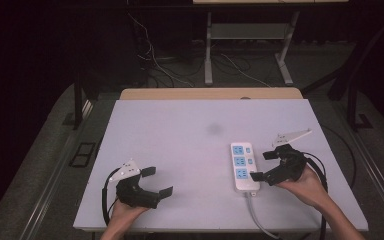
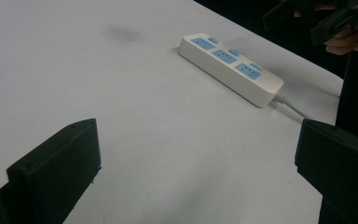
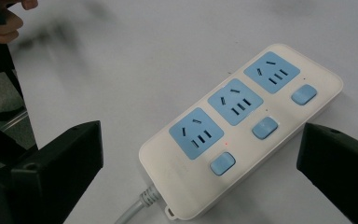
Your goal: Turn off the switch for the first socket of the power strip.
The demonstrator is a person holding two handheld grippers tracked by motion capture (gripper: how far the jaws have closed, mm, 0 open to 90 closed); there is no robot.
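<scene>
While both claws gaped empty, power strip (image 3: pixel 242 135) lay between right claw (image 1: pixel 263 165) jaws, unmarked; left claw (image 1: pixel 157 181) well apart.

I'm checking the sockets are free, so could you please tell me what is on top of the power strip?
Nothing rests on the power strip: three empty blue sockets, three blue switches. Its underside, against the table, is hidden.

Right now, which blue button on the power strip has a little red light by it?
The button nearest the cord on the power strip. A tiny red dot glows just above it; the other two buttons have no red light.
</scene>
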